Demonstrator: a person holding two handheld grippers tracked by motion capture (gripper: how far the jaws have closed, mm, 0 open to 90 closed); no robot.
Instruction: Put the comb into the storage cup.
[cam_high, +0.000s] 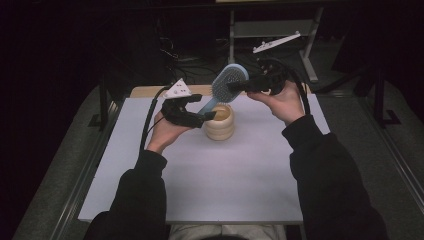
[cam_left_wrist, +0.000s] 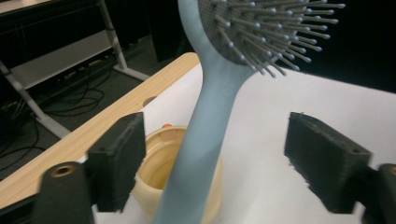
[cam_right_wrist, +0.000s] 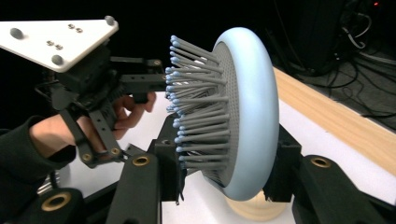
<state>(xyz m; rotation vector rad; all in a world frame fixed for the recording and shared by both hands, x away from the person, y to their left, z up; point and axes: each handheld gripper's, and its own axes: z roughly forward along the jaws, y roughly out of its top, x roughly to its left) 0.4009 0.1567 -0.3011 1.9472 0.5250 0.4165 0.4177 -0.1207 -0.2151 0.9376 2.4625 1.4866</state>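
Right claw (cam_high: 235, 86) clamps the oval head of the pale blue plastic hairbrush (cam_high: 227, 83), bristles and back pressed between its jaws (cam_right_wrist: 224, 154). The brush slants down, its handle end inside the ribbed cream wooden cup (cam_high: 220, 122) on the white table (cam_high: 225, 175). Left claw (cam_high: 207, 117) sits wide at the cup; the handle (cam_left_wrist: 201, 140) passes between its jaws, touching neither.

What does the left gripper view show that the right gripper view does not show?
Left gripper view alone: the hairbrush's long handle running down into the round beige wooden cup's open mouth, between the left gripper's wide-apart jaws. Right gripper view alone: the right gripper clamped on the brush head's edges, and the left gripper's grey three-cornered plate. Both: the light blue plastic hairbrush, its bristles, the white table top.
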